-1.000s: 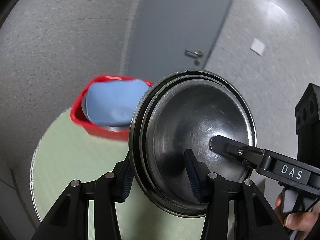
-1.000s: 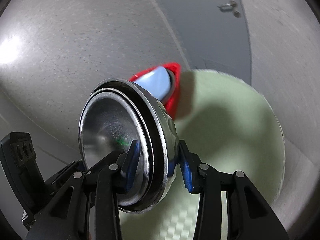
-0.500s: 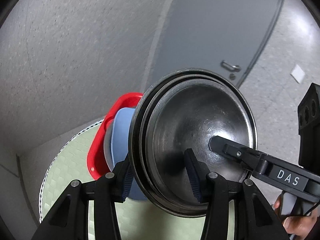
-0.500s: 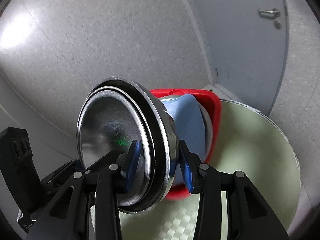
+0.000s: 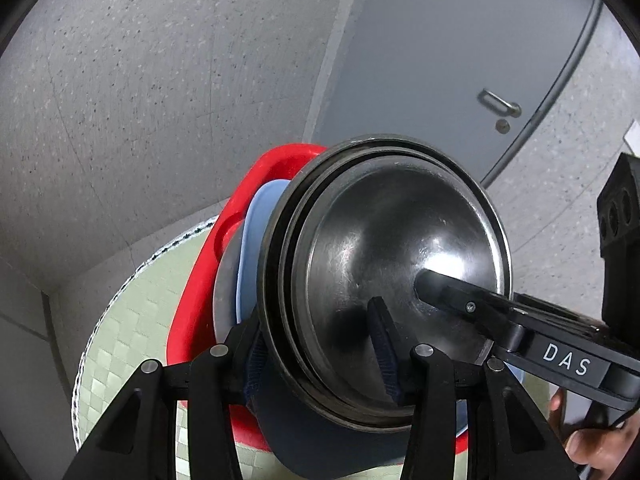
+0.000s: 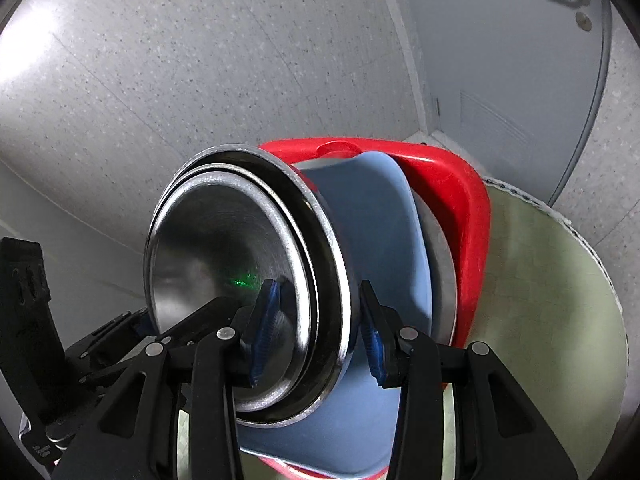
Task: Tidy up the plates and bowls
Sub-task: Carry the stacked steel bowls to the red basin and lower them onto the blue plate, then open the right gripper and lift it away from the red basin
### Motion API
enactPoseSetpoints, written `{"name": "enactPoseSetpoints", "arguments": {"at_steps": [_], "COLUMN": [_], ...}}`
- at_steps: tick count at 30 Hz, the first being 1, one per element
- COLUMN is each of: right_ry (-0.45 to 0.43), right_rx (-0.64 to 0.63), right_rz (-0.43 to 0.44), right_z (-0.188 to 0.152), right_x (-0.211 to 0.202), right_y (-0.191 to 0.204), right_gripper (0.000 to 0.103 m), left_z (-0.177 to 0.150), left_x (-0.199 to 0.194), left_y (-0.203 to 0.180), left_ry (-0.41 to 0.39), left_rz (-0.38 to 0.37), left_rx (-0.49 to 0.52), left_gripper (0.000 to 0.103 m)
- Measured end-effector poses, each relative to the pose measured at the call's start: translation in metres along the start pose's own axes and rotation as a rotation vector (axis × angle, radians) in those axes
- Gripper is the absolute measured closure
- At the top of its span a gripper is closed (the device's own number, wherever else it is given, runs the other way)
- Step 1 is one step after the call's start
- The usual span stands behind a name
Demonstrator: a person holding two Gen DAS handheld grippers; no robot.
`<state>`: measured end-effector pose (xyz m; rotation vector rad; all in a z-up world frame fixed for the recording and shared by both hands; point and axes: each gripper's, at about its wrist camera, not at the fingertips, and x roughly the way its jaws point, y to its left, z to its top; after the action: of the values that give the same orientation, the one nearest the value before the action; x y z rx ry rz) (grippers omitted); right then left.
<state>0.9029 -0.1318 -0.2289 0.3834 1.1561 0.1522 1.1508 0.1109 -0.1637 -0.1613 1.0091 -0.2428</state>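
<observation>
While both grippers clamp the same stack of nested steel bowls (image 5: 384, 280), it hangs tipped on edge over the red basin (image 5: 200, 280), not yet set down. Left gripper (image 5: 320, 356): one pad inside the innermost bowl, the other behind the outer wall, jaws closed on the rim. Right gripper (image 6: 316, 328): same pinch on the opposite rim, blue pads (image 6: 264, 320) pressing either side.

Basin sits at the far edge of the round green mat (image 6: 560, 320), beside the wall and a grey door (image 5: 440, 60). Already in it: a blue plate or shallow bowl (image 6: 368, 240), leaning, with a steel dish (image 6: 440, 264) behind (which kind, cannot tell).

Progress, as judged: well along. At least two pieces binned, this stack arriving. Left to do: lower it in, release both sides. Whether more dishes wait elsewhere is not visible. A hand (image 5: 592, 440) shows at the lower right of the left view.
</observation>
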Motion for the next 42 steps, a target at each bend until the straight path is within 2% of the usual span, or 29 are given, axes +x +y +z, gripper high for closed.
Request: {"name": "enactPoseSetpoints", "arguments": {"at_steps": [10, 11, 13, 16, 20, 22, 23, 25, 35, 42], "right_ry": [0.024, 0.026, 0.022, 0.024, 0.018, 0.015, 0.011, -0.007, -0.078, -0.198], "right_rx": [-0.012, -0.007, -0.006, -0.006, -0.007, 0.000, 0.004, 0.003, -0.009, -0.024], "right_rz": [-0.018, -0.025, -0.036, -0.020, -0.022, -0.014, -0.013, -0.011, -0.019, -0.054], "right_z": [0.004, 0.004, 0.005, 0.007, 0.004, 0.001, 0.000, -0.001, -0.027, -0.065], "right_x": [0.001, 0.000, -0.001, 0.001, -0.002, -0.005, -0.007, -0.012, -0.047, -0.097], "right_y": [0.001, 0.000, 0.001, 0.003, 0.005, 0.003, 0.003, 0.003, 0.020, 0.032], "right_gripper": [0.063, 0.063, 0.058, 0.052, 0.050, 0.048, 0.048, 0.042, 0.037, 0.029], "left_z": [-0.002, -0.002, -0.001, -0.003, -0.005, -0.006, -0.008, -0.012, -0.043, -0.100], "left_x": [0.005, 0.005, 0.006, 0.006, 0.005, 0.000, -0.003, -0.014, -0.054, -0.124], "left_y": [-0.010, -0.012, -0.015, -0.020, -0.021, -0.022, -0.023, -0.022, -0.021, -0.024], "left_ry": [0.007, 0.007, 0.003, 0.001, 0.004, -0.007, -0.020, -0.057, -0.104, -0.225], "left_rz": [0.025, 0.023, 0.006, 0.022, 0.011, 0.009, 0.016, 0.040, 0.030, 0.061], "left_rx": [0.020, 0.021, 0.026, 0.044, 0.039, 0.045, 0.046, 0.056, 0.068, 0.092], "left_gripper": [0.053, 0.051, 0.039, 0.036, 0.031, 0.020, 0.019, 0.005, 0.003, 0.001]}}
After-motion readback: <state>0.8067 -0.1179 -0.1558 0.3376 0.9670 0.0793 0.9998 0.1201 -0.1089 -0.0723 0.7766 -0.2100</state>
